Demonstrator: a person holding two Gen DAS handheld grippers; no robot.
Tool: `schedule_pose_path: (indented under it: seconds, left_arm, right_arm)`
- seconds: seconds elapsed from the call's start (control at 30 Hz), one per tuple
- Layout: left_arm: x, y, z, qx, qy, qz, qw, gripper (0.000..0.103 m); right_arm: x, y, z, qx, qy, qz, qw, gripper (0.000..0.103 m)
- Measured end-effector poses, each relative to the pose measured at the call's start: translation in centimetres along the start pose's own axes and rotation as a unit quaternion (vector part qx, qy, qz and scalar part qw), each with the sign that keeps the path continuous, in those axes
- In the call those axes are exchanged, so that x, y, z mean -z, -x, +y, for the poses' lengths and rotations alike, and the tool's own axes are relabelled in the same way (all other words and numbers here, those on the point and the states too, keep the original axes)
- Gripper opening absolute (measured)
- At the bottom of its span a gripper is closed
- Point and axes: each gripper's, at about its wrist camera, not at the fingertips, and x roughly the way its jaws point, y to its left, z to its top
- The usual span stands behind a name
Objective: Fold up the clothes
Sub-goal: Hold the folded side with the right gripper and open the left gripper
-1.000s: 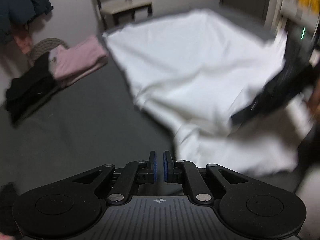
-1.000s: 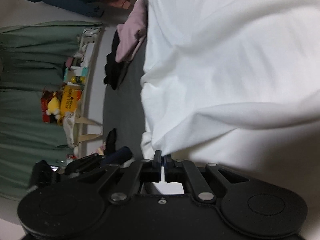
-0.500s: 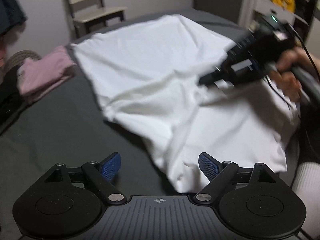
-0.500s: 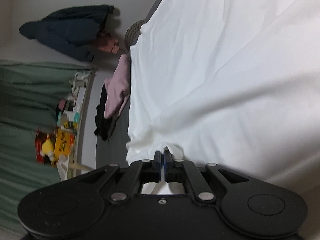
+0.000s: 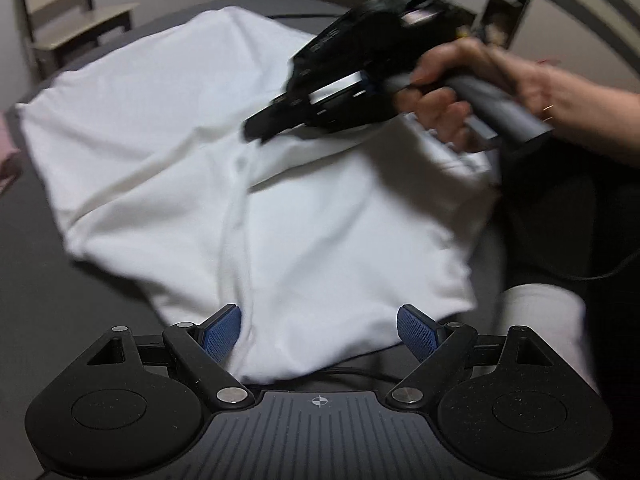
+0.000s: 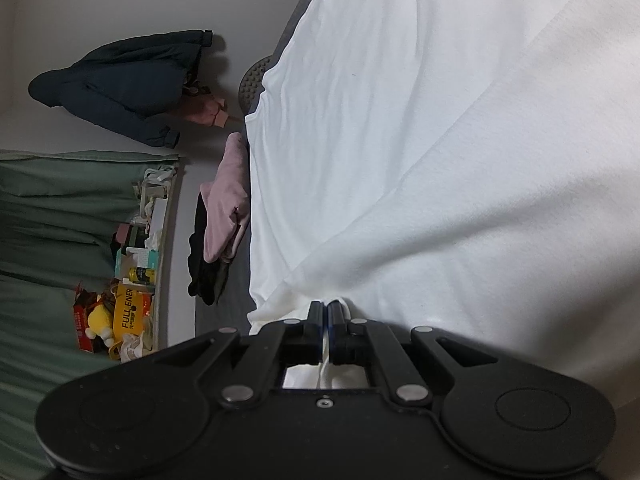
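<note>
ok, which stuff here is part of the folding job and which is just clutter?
In the job:
- white garment
- right gripper, shut on its edge
- left gripper, open over the near hem

Lying about:
- pink clothes on black clothes
- dark jacket
- chair
- shelf clutter

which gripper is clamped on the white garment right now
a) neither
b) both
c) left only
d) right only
d: in the right wrist view the right gripper has its fingers closed together with a fold of the white garment pinched between them, while in the left wrist view the left gripper has its blue fingers spread wide, with the cloth lying loose between them.
</note>
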Motion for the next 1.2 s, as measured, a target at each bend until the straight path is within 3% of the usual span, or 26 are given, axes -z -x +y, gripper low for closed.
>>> schedule_pose_path:
  seconds: [0.1,0.2,0.3,0.47,0.57,0.67,0.8,0.9,0.97,1.0,1.13,1.2]
  left_arm:
    - [-0.1,0.7,0.9,0.029,0.021,0.007,0.9993,0.086]
    - [-0.1,1.6,1.3,-0.044,0.001,0.004,0.999,0.086]
    - [0.0,1.2,2.2,-0.102,0.015,0.023,0.9944,0.085]
    - [0.4,-0.2,2.0,-0.037,0.047,0.053,0.9968,0.085]
    - [0.5,-0.5,0.2,-0.002,0.02,0.058,0.9981,0.085]
    - [0.6,-0.1,-1.5,0.005,-0.025,0.051,0.9984,0.085]
    - [0.1,0.7,-2.6,0.039,-0.043,0.032,0.9978,0.085]
    - [-0.5,1.4,-2.6,0.088,-0.04,0.017,0.9951,0.085]
    - [-0.7,2.0,-2.0,0.095,-0.017,0.017,0.9952,0.085]
    - [-0.6,2.4,-1.7,0.079,-0.014,0.019,0.9966,0.085]
    - [0.2,3.0,-0.5,-0.05,-0.019,0.035,0.998,0.086]
    - [0.6,2.9,0.8,-0.057,0.02,0.042,0.9973,0.086]
  right_arm:
    - [0.0,-0.1,0.1,0.0,-0.002,0.004,1.0,0.004]
    - [0.0,-0.2,0.1,-0.001,-0.003,0.007,1.0,0.004]
    - [0.1,-0.2,0.2,-0.003,-0.004,0.011,1.0,0.005]
    - [0.1,-0.3,0.3,-0.004,-0.005,0.014,1.0,0.005]
    - [0.2,-0.3,0.3,-0.005,-0.006,0.016,1.0,0.005]
    - [0.3,-0.4,0.4,-0.005,-0.005,0.018,1.0,0.005]
    - [0.3,-0.4,0.4,-0.005,-0.003,0.02,1.0,0.005]
    - [0.3,-0.5,0.4,-0.004,-0.003,0.021,1.0,0.005]
    - [0.3,-0.5,0.4,-0.004,-0.004,0.022,1.0,0.005]
    - [0.3,-0.6,0.4,-0.004,-0.004,0.023,1.0,0.005]
    - [0.3,-0.6,0.5,-0.004,-0.003,0.024,1.0,0.005]
    - [0.4,-0.6,0.6,-0.004,0.0,0.025,1.0,0.006]
